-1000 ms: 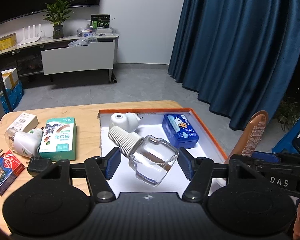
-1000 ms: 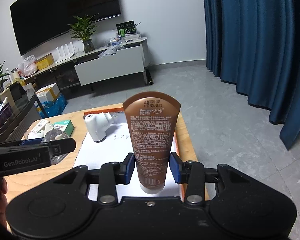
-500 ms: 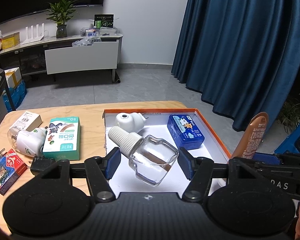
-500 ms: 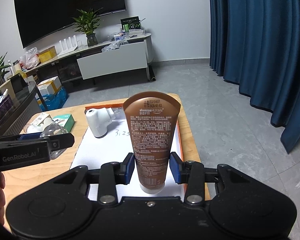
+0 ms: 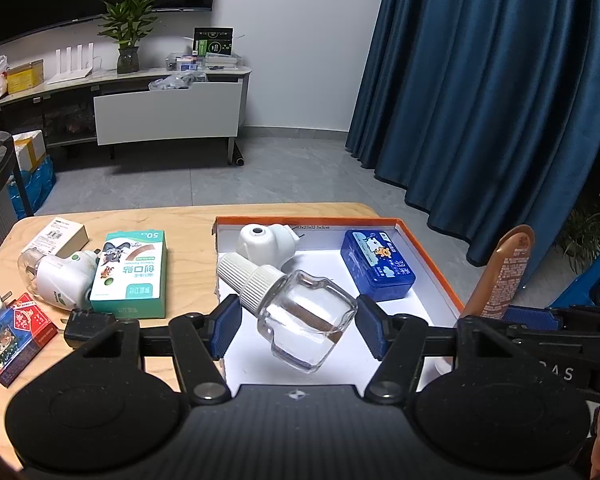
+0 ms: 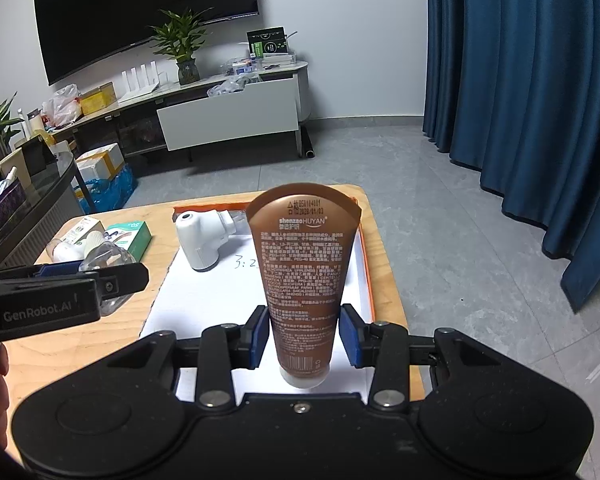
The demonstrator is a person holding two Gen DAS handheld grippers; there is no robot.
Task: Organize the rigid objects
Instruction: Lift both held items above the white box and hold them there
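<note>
Over the orange-rimmed tray (image 5: 428, 258), nothing has changed since a second ago: left gripper (image 5: 296, 322) clamps the glass bottle (image 5: 300, 320), right gripper (image 6: 303, 336) clamps the brown tube (image 6: 302, 264); placement pending.

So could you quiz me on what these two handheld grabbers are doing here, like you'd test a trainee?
1. What do the left gripper's fingers hold?
2. True or false: the blue tin lies inside the orange-rimmed tray.
3. The brown tube in the right gripper stands: A) cap down, B) cap up, C) flat.

Key: 1. A clear glass bottle with a white ribbed cap. 2. True. 3. A.
</note>
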